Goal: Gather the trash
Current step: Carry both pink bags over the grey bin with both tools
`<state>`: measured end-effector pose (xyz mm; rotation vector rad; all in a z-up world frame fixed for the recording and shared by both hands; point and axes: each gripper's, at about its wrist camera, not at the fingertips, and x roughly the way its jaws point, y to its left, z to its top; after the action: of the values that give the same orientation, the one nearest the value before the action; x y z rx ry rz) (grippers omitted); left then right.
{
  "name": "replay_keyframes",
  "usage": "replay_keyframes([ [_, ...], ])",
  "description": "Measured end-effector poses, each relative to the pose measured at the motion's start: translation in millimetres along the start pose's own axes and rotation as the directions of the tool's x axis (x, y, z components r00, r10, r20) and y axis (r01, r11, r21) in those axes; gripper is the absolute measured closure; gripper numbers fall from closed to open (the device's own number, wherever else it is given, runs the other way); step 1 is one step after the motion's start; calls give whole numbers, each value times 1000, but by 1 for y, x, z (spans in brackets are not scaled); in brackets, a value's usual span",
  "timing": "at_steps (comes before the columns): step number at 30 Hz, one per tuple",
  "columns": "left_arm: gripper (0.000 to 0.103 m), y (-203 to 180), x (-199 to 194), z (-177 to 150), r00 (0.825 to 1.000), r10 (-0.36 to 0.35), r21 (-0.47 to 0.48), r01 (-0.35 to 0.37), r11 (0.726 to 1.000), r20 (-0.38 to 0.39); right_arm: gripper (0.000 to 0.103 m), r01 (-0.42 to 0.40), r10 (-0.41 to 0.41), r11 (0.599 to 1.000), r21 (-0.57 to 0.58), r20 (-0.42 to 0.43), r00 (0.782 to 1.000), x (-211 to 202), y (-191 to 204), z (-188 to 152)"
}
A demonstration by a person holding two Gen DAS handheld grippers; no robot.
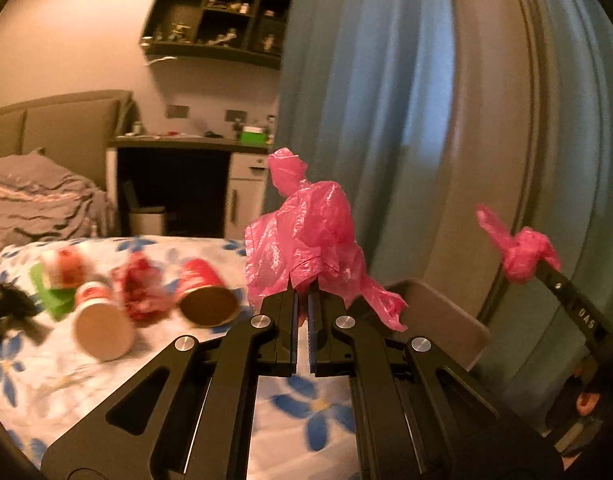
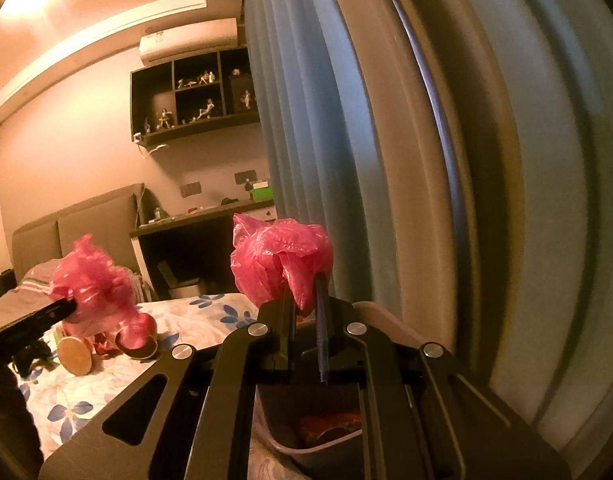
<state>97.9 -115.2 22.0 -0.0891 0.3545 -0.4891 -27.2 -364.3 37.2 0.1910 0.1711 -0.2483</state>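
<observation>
Grippers, two, each clamped on pink plastic bag film. Left gripper (image 1: 302,292): jaws nearly together, pinching a crumpled pink bag (image 1: 306,236) above the floral bedsheet (image 1: 66,384), pointing slightly downward toward the blue curtain (image 1: 366,80). Right gripper (image 2: 304,296): jaws pinched on another bunched pink wad (image 2: 282,258), held over a dark bin (image 2: 318,412) with red trash inside. Seen from the left wrist, its finger bears white lettering, apparently "OAS". Two red paper cups (image 1: 204,296) lie tipped on the sheet beside crumpled red wrappers (image 1: 140,292); print blurred, unreadable.
</observation>
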Motion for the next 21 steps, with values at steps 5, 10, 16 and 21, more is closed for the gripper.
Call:
replay_keyframes([
  [5, 100, -31, 27, -1, 998, -59, 30, 59, 998, -11, 94, 10, -10, 1000, -1, -13, 1000, 9, -7, 0],
  [10, 100, -57, 55, -6, 994, -105, 55, 107, 993, -32, 94, 23, -23, 1000, 10, -34, 999, 27, -17, -1],
  [16, 100, -77, 83, -17, 990, -128, 80, 133, 988, -67, 93, 29, -28, 999, 18, -64, 998, 43, -25, -4],
  [21, 100, -83, 101, -26, 987, -129, 83, 137, 987, -95, 93, 33, -31, 999, 24, -76, 997, 53, -29, -4],
])
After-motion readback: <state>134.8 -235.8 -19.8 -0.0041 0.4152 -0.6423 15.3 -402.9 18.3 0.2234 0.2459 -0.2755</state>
